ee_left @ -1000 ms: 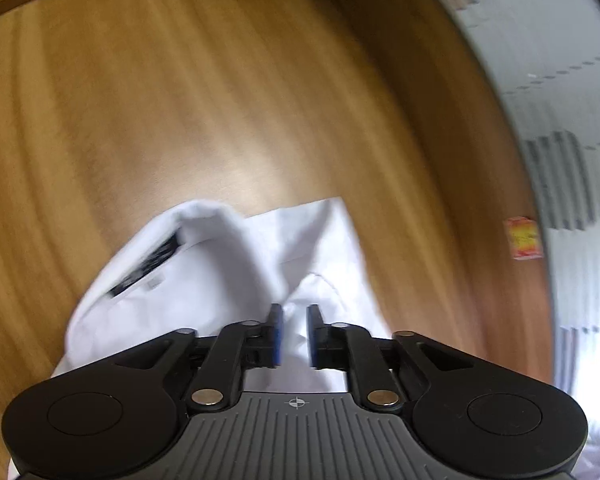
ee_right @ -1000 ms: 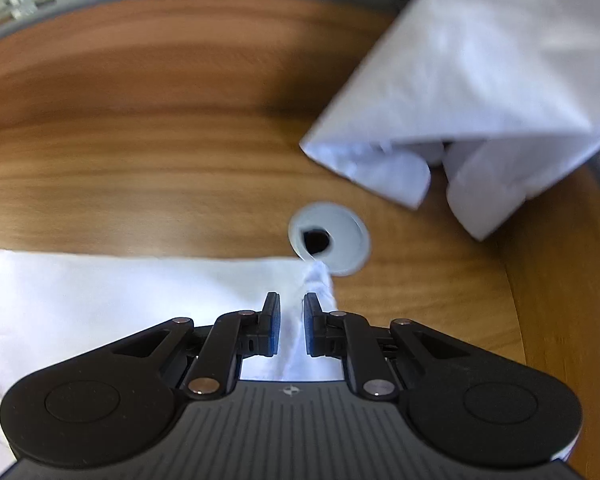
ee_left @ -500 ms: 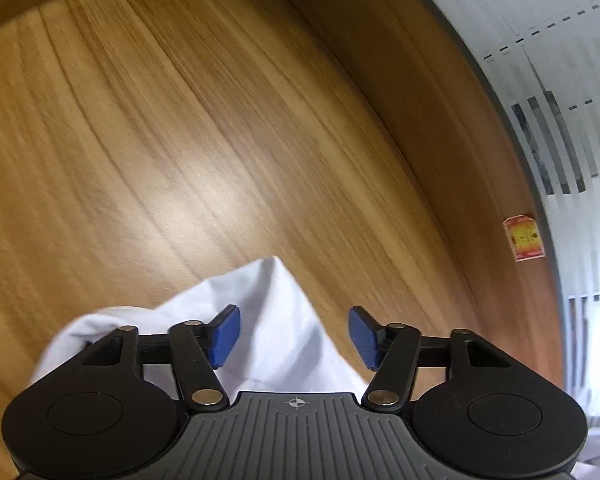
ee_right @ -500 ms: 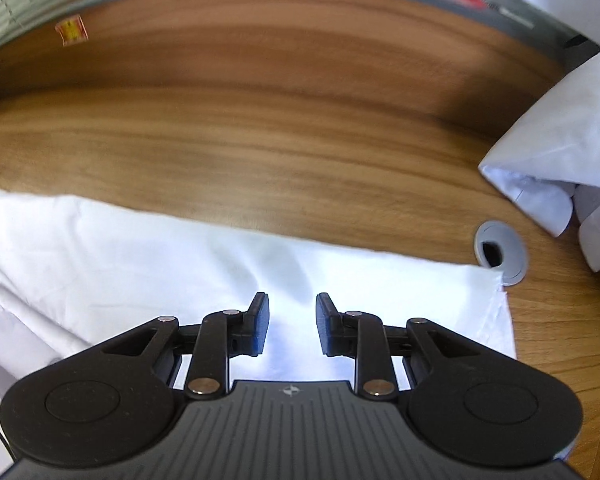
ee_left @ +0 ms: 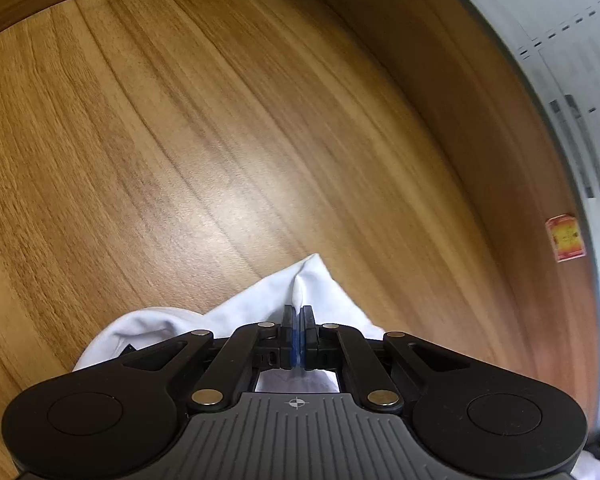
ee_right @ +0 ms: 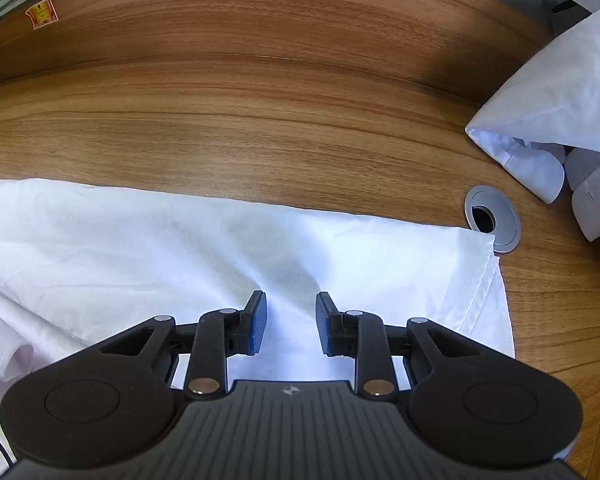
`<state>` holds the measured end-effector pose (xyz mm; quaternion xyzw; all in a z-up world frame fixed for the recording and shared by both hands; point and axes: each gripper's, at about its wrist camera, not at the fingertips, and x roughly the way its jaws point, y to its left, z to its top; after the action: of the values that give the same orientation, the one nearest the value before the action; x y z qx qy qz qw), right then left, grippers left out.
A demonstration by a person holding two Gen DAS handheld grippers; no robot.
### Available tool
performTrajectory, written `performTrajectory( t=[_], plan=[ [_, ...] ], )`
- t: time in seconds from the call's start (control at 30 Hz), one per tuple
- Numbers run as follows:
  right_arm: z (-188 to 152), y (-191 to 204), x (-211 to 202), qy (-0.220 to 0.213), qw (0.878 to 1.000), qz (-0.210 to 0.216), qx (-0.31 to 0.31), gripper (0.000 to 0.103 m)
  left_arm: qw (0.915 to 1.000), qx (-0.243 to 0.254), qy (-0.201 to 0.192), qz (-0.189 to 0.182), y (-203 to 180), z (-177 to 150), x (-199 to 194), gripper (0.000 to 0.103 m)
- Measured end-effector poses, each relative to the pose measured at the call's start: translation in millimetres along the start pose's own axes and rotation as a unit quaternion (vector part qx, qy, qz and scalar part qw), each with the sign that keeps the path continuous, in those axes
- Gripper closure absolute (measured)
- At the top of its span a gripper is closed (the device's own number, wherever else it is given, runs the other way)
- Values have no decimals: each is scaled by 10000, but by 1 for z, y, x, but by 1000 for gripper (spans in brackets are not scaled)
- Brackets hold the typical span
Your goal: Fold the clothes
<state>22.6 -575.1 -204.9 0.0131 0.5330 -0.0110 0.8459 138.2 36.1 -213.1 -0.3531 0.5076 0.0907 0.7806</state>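
Note:
A white shirt (ee_right: 180,240) lies spread flat on the wooden table (ee_right: 260,100), its hemmed corner at the right by a cable hole. My right gripper (ee_right: 290,308) hovers over the shirt's middle, open, with nothing pinched between its blue pads. In the left wrist view a bunched end of the white shirt (ee_left: 256,304) pokes out in front of my left gripper (ee_left: 298,314). The blue pads there are pressed together, and a small ridge of the cloth rises right at their tips. Most of that end is hidden under the gripper body.
A silver cable grommet (ee_right: 493,219) sits in the table just past the shirt's corner. More white garments (ee_right: 560,92) are piled at the right. A red sticker (ee_left: 565,238) marks the table's far edge, beside a grey striped wall (ee_left: 580,80). Bare wood (ee_left: 180,140) stretches ahead of the left gripper.
The left jaws spread wide over the cloth, then closed on its edge. The right gripper moved left from the shirt's corner over its middle, and its jaws opened wider.

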Motion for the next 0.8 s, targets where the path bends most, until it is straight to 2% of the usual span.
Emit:
performTrajectory(
  t=[0.13,0.23,0.3,0.4,0.53,0.6,0.67,0.8],
  plan=[
    [1,-1,0,1,10000,0,19,72,9998,-17,-71,161,-1,-3,-2,97],
    [2,-1,0,29,10000,-9,72,69,9995,197,-118,202,-13,-7,-3,97],
    [4,3,-3,20,10000,0,44,69,9984,392,-381,112,-16,-6,-20,94],
    [7,15,-18,-228,9996,180,-36,69,9950,799,-571,-203,-28,-8,-44,82],
    [18,41,-33,-497,9971,506,-263,67,9851,1610,-412,-436,-54,-26,-56,81],
    [24,57,-38,-609,9943,790,-371,65,9796,1941,-147,-491,-67,-40,-51,81],
    [30,82,-37,-683,9892,1090,-698,64,9730,2268,134,-407,-77,-59,-41,81],
    [39,139,-32,-775,9698,1605,-1667,63,9684,2449,430,-169,-76,-79,-23,81]
  ],
)
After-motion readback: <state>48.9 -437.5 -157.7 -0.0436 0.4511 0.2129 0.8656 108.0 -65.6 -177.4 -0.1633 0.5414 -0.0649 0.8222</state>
